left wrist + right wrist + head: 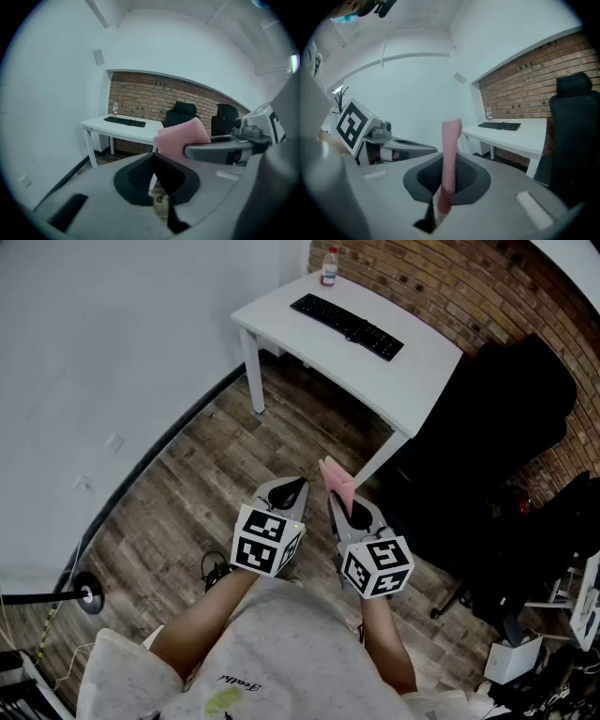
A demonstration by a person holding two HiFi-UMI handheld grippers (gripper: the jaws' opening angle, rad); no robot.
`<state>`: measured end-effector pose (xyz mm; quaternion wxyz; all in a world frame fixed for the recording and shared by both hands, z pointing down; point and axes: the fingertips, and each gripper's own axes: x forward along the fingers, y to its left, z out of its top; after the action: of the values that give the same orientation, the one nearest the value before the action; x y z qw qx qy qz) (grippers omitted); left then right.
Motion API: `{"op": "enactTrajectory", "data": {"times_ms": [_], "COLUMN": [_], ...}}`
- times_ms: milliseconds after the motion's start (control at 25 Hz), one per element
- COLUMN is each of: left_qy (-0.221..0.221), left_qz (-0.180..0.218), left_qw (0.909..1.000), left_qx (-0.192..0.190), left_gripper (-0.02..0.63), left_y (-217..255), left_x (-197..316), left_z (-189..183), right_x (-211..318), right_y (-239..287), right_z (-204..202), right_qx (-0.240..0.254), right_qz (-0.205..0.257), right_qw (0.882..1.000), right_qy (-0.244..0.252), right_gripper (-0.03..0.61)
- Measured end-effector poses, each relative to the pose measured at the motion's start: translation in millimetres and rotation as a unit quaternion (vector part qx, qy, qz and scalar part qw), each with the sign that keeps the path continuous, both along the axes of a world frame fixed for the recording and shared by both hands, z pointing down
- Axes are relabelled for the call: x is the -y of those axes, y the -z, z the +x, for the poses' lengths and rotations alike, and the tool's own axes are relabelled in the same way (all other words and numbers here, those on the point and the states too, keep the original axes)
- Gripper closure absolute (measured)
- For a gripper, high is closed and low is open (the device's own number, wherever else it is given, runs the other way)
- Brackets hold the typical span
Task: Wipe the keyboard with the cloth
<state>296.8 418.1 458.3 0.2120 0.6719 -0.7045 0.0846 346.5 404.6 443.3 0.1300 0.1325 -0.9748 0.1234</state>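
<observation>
Currently, the right hand-held gripper is clenched on the pink cloth. The cloth stands upright between its jaws and rises above the jaw tips. In the head view the same cloth projects forward from the right hand-held gripper, above the wooden floor.

The left hand-held gripper has its jaws closed together with nothing between them. In the head view the left hand-held gripper is held just beside the right one, at about the same height, with both pointing forward toward the table.

The keyboard lies flat on the white table, well apart from both hand-held grippers and from the cloth. It runs along the side of the table nearer the brick wall. A small bottle stands upright near the far corner of the table, beyond one end of the keyboard and not touching it.

From the right gripper view the keyboard and the bottle appear past the cloth, to its right. A black office chair stands beside the table on the right.
</observation>
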Motion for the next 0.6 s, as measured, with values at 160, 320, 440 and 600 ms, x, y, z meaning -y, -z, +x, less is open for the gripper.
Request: {"op": "enactTrajectory", "data": {"times_ms": [160, 320, 440, 600], "left_qy": [0.001, 0.01, 0.015, 0.016], "left_qz": [-0.003, -0.005, 0.0, 0.004], "left_qw": [1.0, 0.9999, 0.9998, 0.9996], "left_qx": [-0.002, -0.009, -0.016, -0.023], "left_gripper": [0.623, 0.623, 0.623, 0.621], "left_y": [-0.6, -2.2, -1.1, -2.6], "left_x": [0.6, -1.3, 2.2, 12.9], "left_z": [-0.4, -10.5, -23.2, -44.6], "right_x": [4.7, 5.3, 6.9, 16.7], "right_y": [-0.5, -1.5, -2.6, -3.8], "right_z": [-0.3, -9.7, -21.3, -41.7], "right_qx": [-0.003, -0.003, -0.006, -0.013], "right_qz": [0.005, -0.001, -0.004, -0.003], "right_qw": [1.0, 1.0, 1.0, 1.0], "right_qy": [-0.004, 0.004, 0.012, 0.016], "right_gripper": [0.557, 0.557, 0.555, 0.556]}}
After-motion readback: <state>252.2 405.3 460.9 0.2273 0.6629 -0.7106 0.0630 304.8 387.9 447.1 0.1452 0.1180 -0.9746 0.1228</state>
